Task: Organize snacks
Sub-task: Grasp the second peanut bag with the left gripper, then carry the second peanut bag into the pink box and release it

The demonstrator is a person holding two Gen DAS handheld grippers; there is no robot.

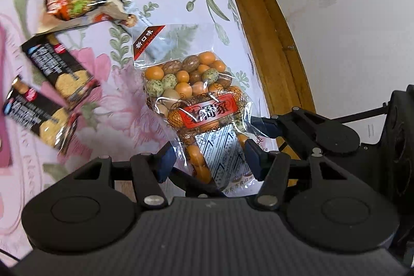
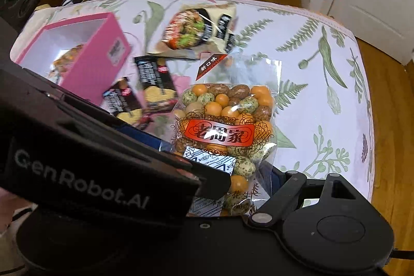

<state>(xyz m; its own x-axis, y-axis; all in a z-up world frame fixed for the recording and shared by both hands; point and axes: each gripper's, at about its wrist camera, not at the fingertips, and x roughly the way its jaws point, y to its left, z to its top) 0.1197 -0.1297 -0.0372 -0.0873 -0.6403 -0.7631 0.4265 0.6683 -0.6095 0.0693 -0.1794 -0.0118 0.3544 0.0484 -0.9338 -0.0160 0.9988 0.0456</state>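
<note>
1. The nut bag [image 1: 196, 97] lies straight ahead of both grippers. Its long axis runs 12 to 6 o'clock in each view, with the clear header at 12 and the printed end at 6, nearest us.
2. The left gripper [image 1: 209, 159] has its fingers [image 1: 168, 162] set on either side edge of the bag's near end, across its width. They look clamped on it.
3. The right gripper [image 2: 212, 167] comes in from 3 o'clock in the left view. One blue finger [image 2: 271, 172] touches the crinkled side film, but the left gripper's body hides the other. We cannot tell whether this pair presses on the bag or merely stands wide around it.
4. We judge the bag to be held above the bench [image 2: 323, 95], not resting on it.
5. The pink box [image 2: 103, 61] stands open at 10 o'clock from the bag in the right view, and something already lies inside it. Two dark packets [image 2: 155, 84] lie between box and bag, and a noodle packet [image 2: 196, 27] lies at 12.
6. The left hand is nearer the box, so we expect it to lead the bag towards 10 o'clock, header end first.
</note>
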